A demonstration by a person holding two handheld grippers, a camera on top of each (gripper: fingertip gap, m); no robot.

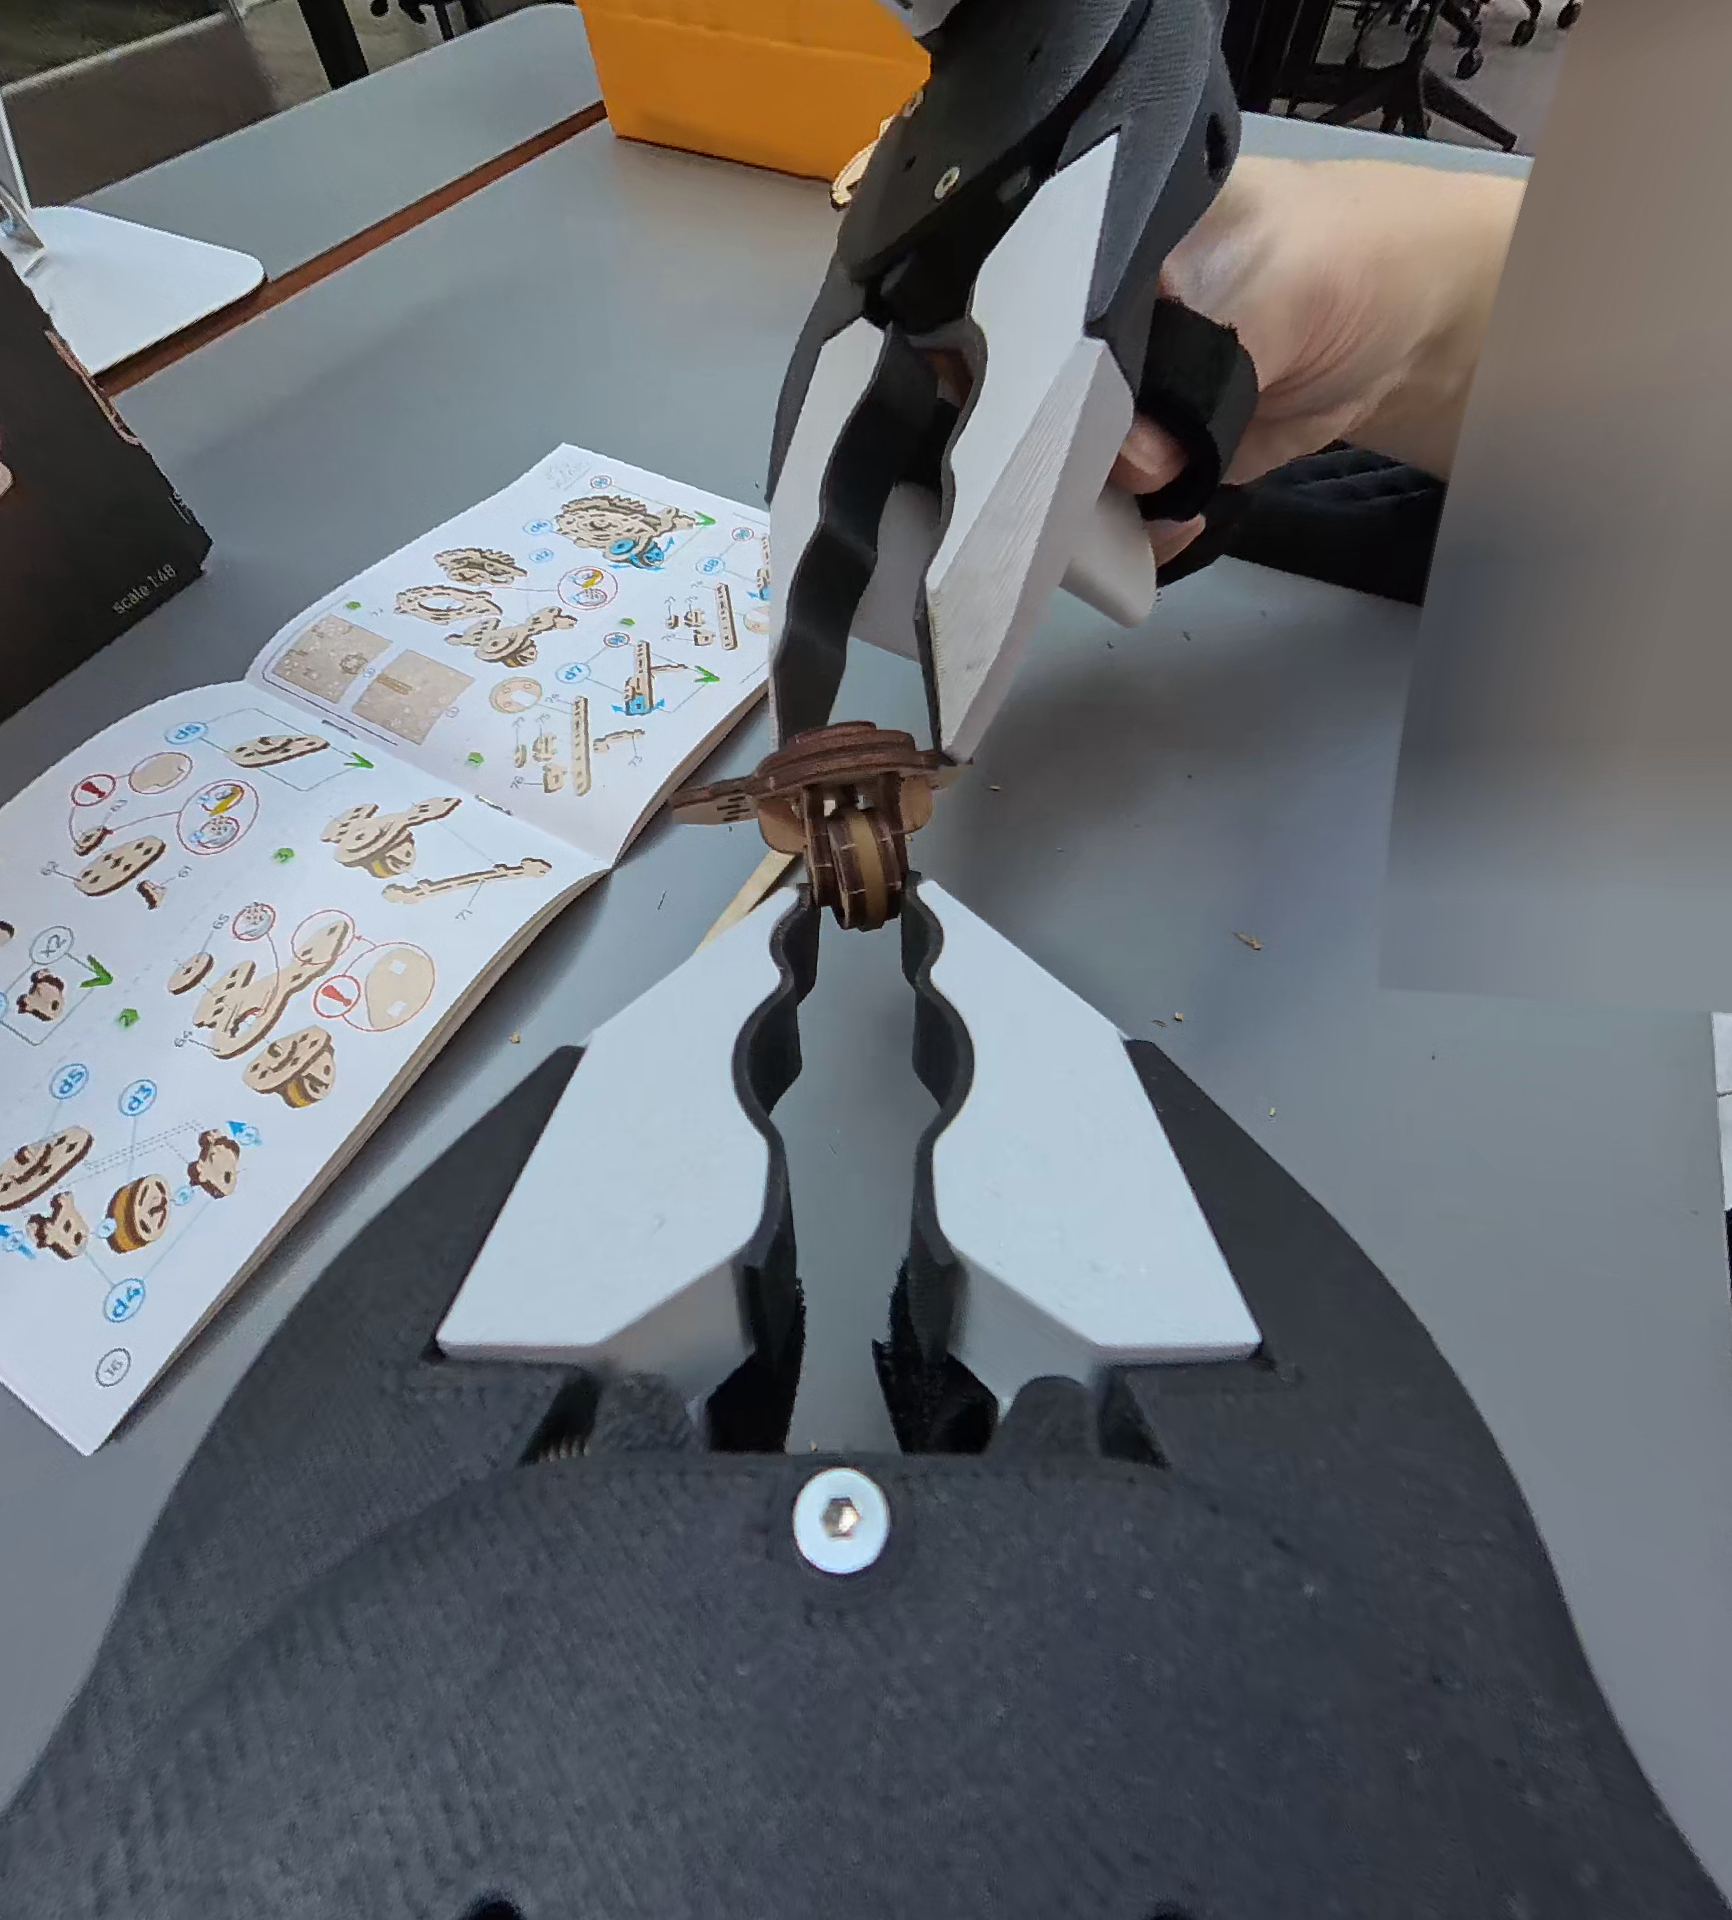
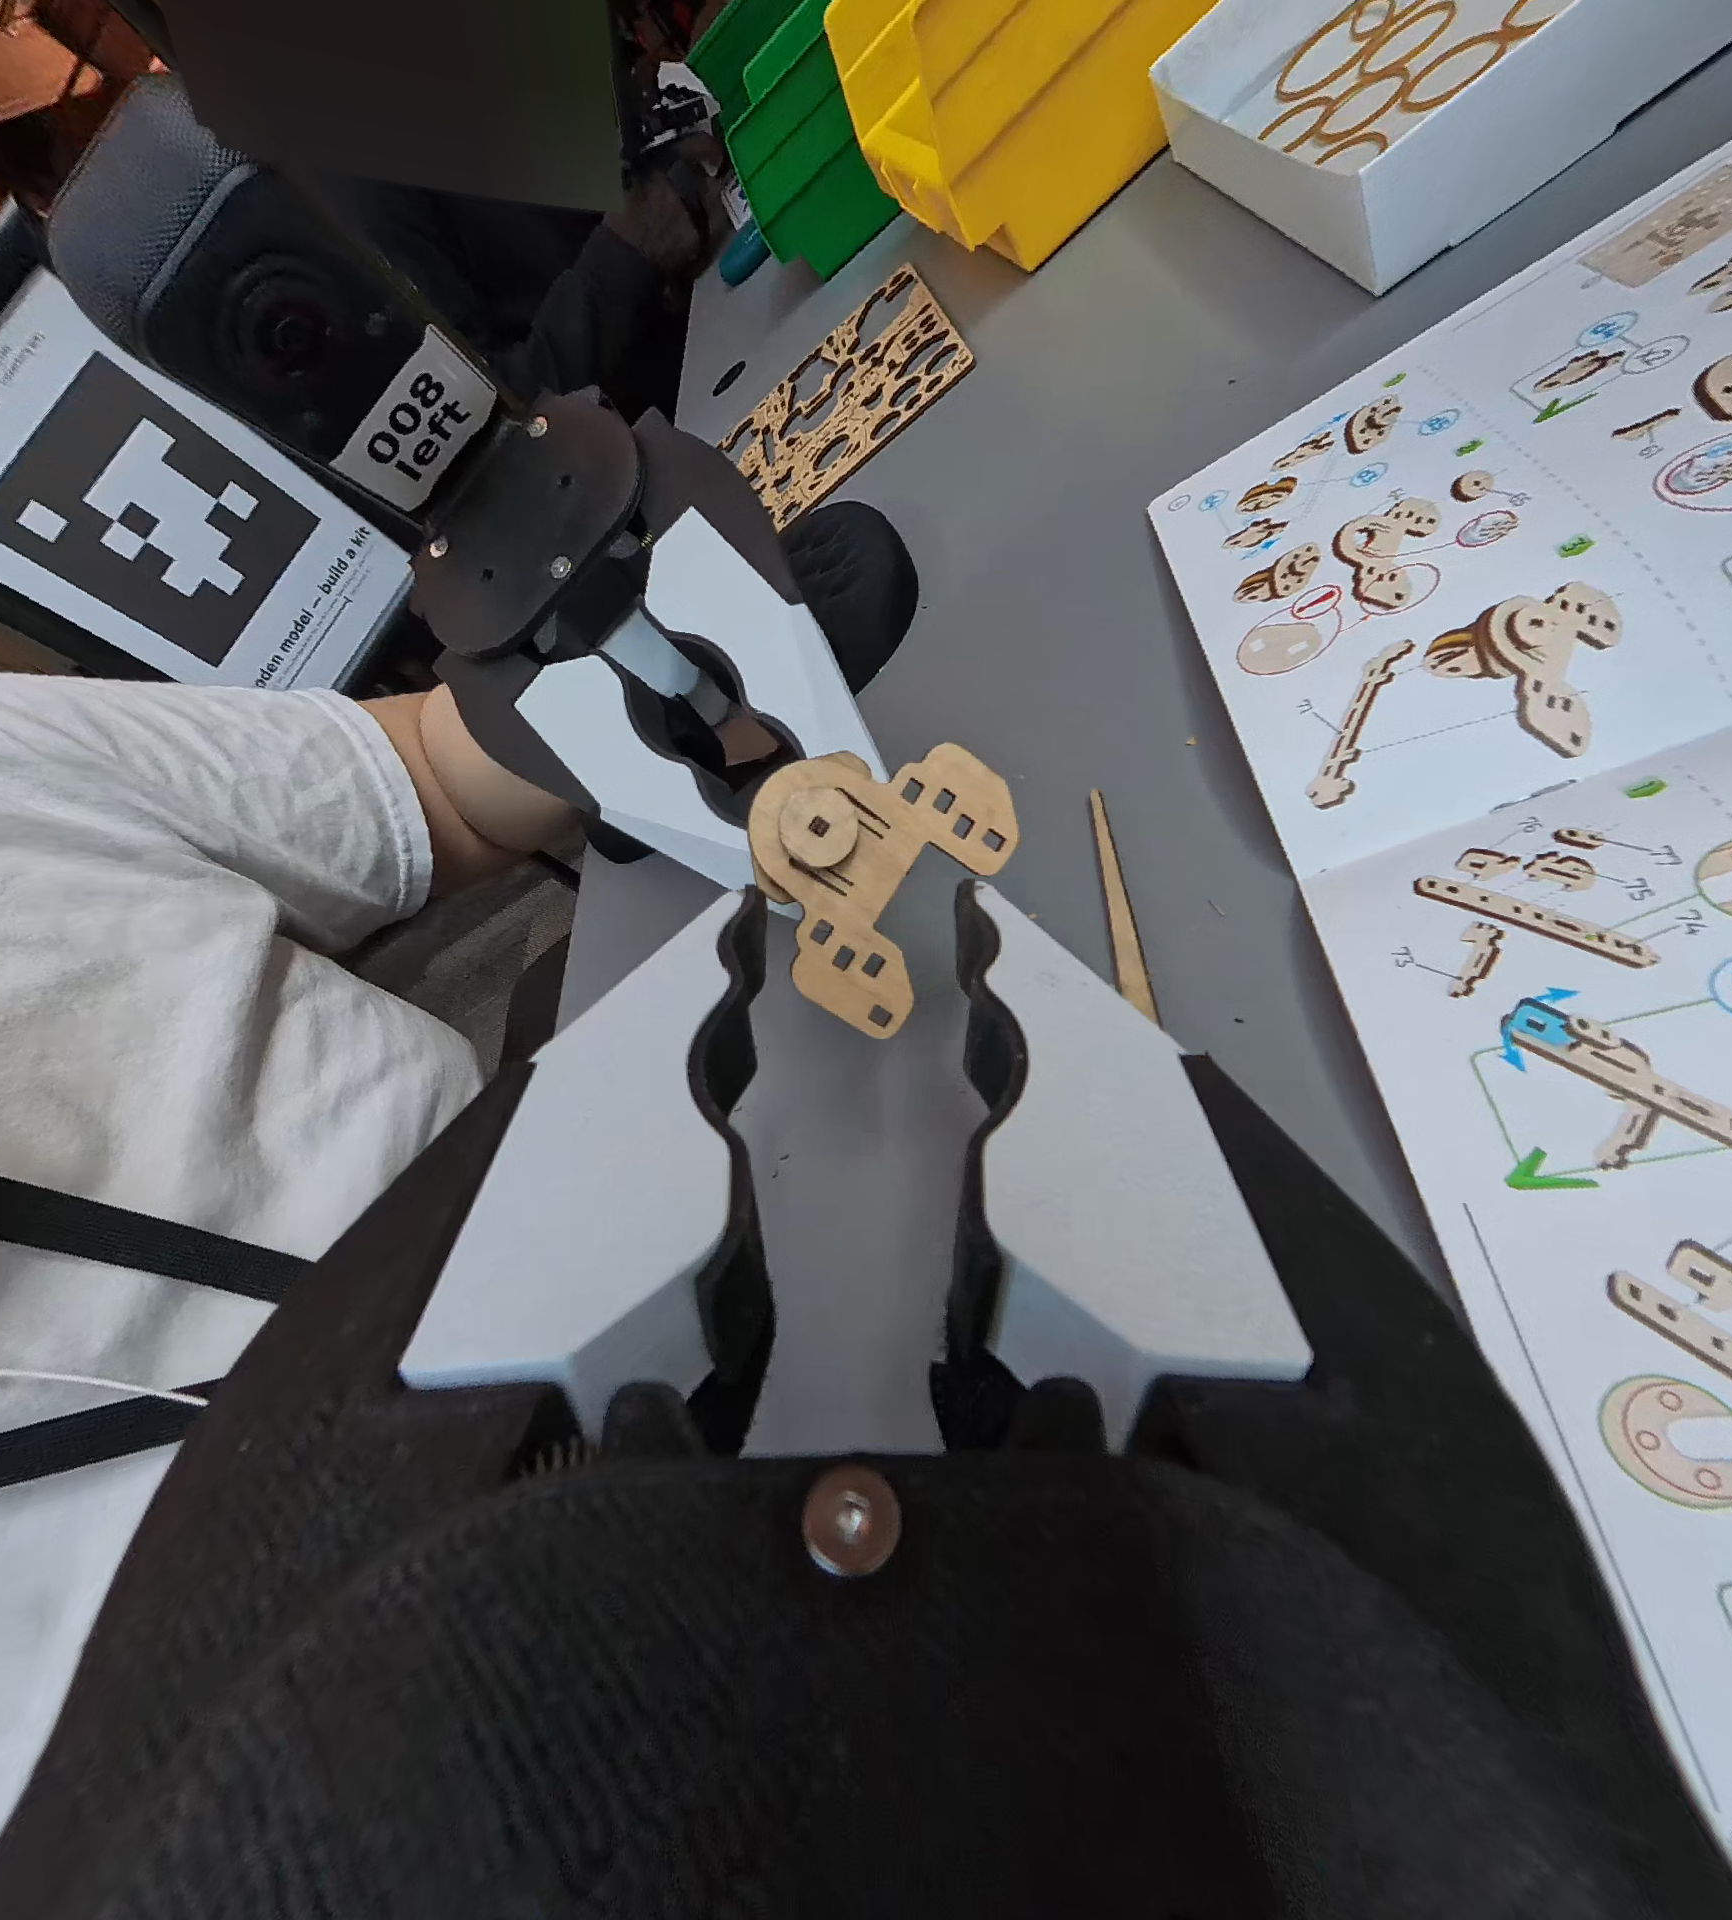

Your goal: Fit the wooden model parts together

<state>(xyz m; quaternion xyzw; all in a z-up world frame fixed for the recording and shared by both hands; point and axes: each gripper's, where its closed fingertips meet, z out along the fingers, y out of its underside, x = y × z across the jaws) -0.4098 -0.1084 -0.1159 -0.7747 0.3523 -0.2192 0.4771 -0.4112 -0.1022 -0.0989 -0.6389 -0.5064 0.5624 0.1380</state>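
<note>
My left gripper (image 1: pixel 857 904) pinches the small wooden wheel (image 1: pixel 857 868) under the flat wooden plate (image 2: pixel 877 883), above the grey table (image 1: pixel 1205 831). My right gripper (image 2: pixel 857 904) is spread around the plate's edge, barely touching. I should steady the wheel, then press squarely so the layers seat without twisting.

**Wooden sub-assembly held above the worktop**

The wooden model assembly (image 1: pixel 846 821) is a small stack of pale plywood layers with dark laser-burnt edges. In the right wrist view it (image 2: pixel 867 883) shows a flat, lobed plate with two arms pierced by rows of square holes, and a round disc pinned on its left lobe. In the left wrist view a layered wheel hangs beneath the plate, edge-on.
</note>
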